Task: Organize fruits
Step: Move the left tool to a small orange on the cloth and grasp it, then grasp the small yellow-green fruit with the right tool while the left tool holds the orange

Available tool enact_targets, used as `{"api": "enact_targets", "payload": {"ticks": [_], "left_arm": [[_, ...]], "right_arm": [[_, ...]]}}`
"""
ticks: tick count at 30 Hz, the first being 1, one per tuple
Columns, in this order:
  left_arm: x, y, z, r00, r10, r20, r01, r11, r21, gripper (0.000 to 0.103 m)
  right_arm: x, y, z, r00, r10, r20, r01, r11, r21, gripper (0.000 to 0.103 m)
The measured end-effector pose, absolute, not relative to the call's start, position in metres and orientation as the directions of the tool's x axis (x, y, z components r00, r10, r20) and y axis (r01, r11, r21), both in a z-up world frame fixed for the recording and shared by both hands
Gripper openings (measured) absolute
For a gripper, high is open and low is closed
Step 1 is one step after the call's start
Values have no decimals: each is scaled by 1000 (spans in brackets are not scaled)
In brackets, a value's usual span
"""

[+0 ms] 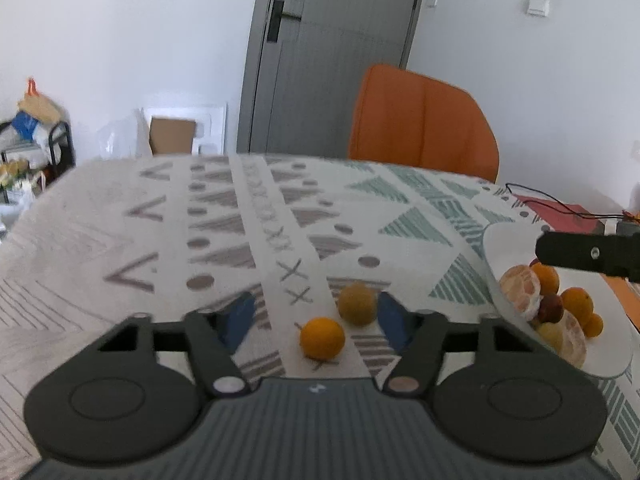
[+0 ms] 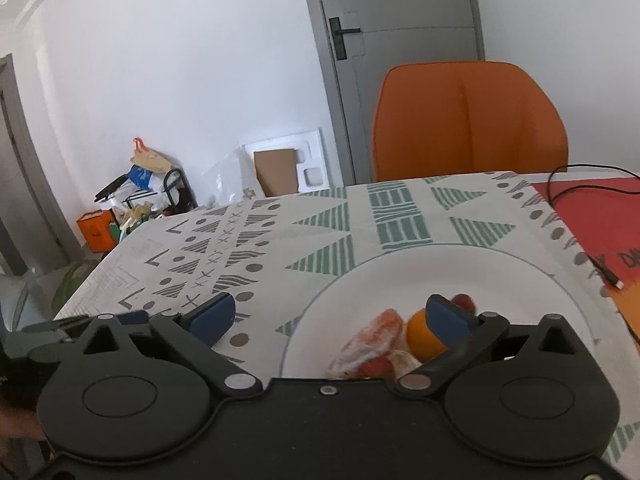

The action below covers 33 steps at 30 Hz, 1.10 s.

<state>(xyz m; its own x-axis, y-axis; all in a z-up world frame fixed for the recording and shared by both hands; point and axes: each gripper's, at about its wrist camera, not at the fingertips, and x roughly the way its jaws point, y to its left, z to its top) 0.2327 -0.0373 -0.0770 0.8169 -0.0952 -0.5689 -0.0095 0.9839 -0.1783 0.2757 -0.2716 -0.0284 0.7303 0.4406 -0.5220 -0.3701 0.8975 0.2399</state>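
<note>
Two loose fruits sit on the desk [image 1: 100, 208]: one orange [image 1: 322, 338] and one yellowish one [image 1: 357, 304] just behind it, both between the left gripper [image 1: 316, 318] fingers, untouched. The plate [image 1: 508, 240] holds roughly seven more (blurry pile). Right gripper [image 2: 334, 318] fingers spread wide over the plate, holding nothing.

left view: we look low across the table [image 1: 120, 208], plate [image 1: 508, 240] at right
right view: we sit close over the plate [image 2: 400, 280]
shared: plate, chair [image 1: 420, 120], door [image 2: 400, 60]

Two oranges [image 1: 322, 338] beside fruit-piled plate [image 1: 612, 364]
</note>
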Motion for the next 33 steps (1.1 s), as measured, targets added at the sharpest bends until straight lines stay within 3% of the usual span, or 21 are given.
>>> {"api": "enact_targets", "payload": {"ticks": [1,2,5,16,24,26,30,33], "left_arm": [[234,-36,-81,807,-102,-581,-13,982,-191,46],[235,-36,-84,804,-107,-585,-13,980,-197,46],[232,-38,-86,813,-80,-577,-13,988,-156,23],[231,-11,-75,822,-57,-566,-86,971,-223,23],[231,6,-68,834,-9,-552,-144,962,-232,23],[232,9,-68,834,-3,-552,-155,959,-238,23],[231,18,-65,839,14,-544,-179,951,-252,23],[231,25,-62,844,20,-536,-191,946,-264,23]], "right_arm": [[277,-268,-29,725,447,-524,-377,894,242,103],[277,-265,-30,720,453,-526,-384,891,243,103],[280,-255,-34,704,466,-535,-402,883,241,103],[288,-220,-38,668,496,-555,-470,859,202,103],[293,-191,-41,661,489,-569,-505,851,145,96],[295,-184,-40,631,517,-579,-531,831,163,86],[296,-166,-43,611,518,-598,-565,815,129,82],[299,-157,-51,572,531,-625,-579,801,151,63]]}}
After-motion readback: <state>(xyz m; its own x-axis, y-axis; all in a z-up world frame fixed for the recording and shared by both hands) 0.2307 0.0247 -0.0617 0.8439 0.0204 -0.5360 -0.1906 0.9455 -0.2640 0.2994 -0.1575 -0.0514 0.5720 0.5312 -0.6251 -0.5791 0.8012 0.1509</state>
